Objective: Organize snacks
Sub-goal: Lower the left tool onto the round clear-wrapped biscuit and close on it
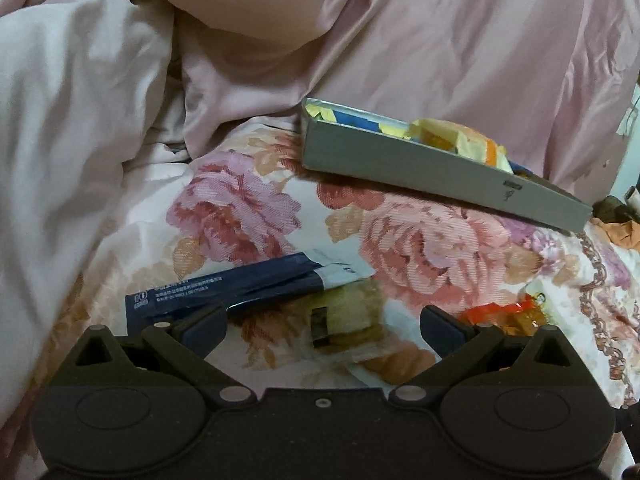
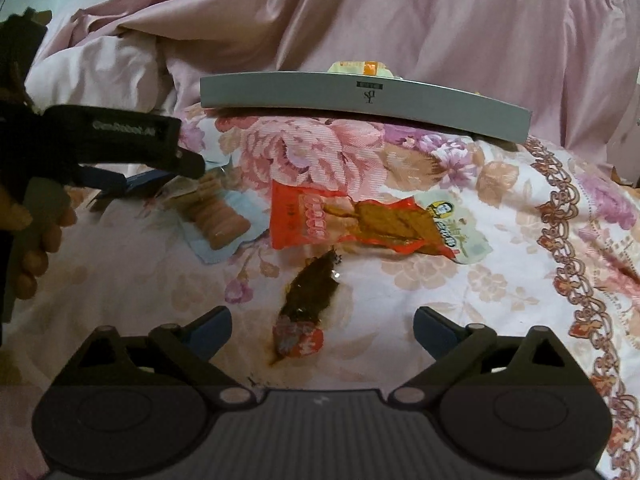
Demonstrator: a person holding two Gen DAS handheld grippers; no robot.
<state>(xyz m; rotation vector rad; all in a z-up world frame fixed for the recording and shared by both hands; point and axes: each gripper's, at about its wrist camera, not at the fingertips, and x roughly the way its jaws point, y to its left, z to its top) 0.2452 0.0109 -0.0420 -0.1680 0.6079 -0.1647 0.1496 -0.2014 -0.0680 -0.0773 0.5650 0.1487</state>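
Since dark snack packet (image 2: 310, 304) lies on bed just ahead of right hand-held gripper (image 2: 322, 330), long axis roughly along fingers, right nearer; jaws spread, empty. Grey box (image 2: 360, 100) beyond. Left hand-held gripper (image 1: 322, 330) released over biscuit pack (image 1: 352, 316), apparently.

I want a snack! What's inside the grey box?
The grey box holds yellow and orange snack packets and something blue. Its wall hides whatever lies lower down, so I cannot count them.

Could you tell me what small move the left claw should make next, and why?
Probably ease the left claw forward and down around the biscuit packet, then close. Its jaws stand open with that packet lying loose on the floral bedspread between them, while the grey box beyond already holds other snacks.
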